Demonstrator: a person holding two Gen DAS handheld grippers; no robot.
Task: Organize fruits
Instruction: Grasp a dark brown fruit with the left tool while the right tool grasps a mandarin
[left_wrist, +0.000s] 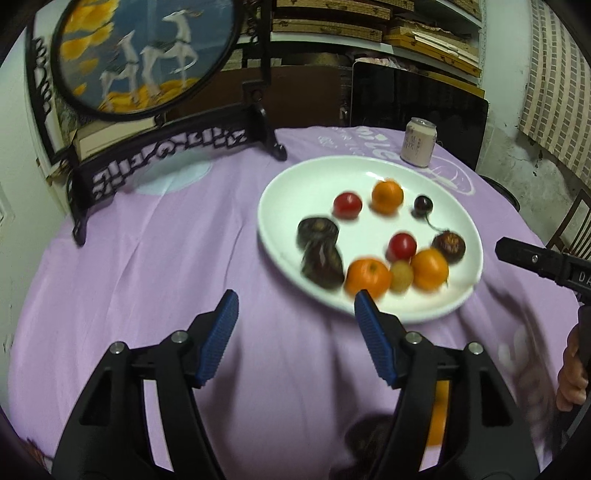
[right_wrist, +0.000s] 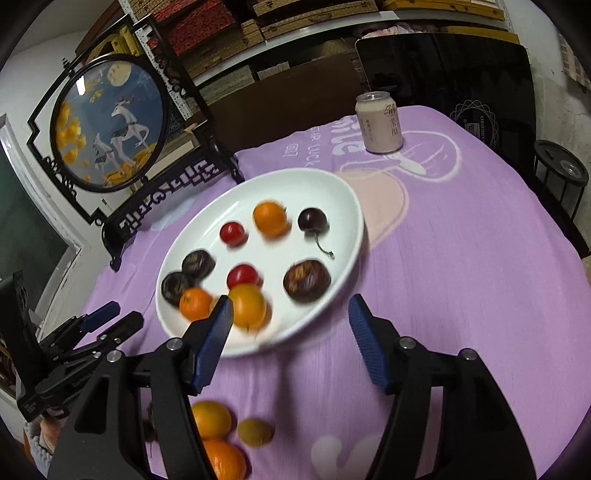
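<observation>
Fruits sit on white plate (right_wrist: 347, 206) atop purple cloth (right_wrist: 461, 258): oranges, red tomatoes, dark cherry (right_wrist: 312, 220). Two oranges (right_wrist: 211, 419) and yellow fruit (right_wrist: 254, 432) lie off plate, near you. Your left gripper (left_wrist: 293, 308) spread wide, holding nothing. Your right gripper (right_wrist: 290, 314) likewise spread, holding nothing, hovers at plate's near rim.

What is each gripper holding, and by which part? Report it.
Nothing is held. The left gripper and the right gripper both stand open with bare pads, above the purple cloth near the white plate of fruit.
</observation>
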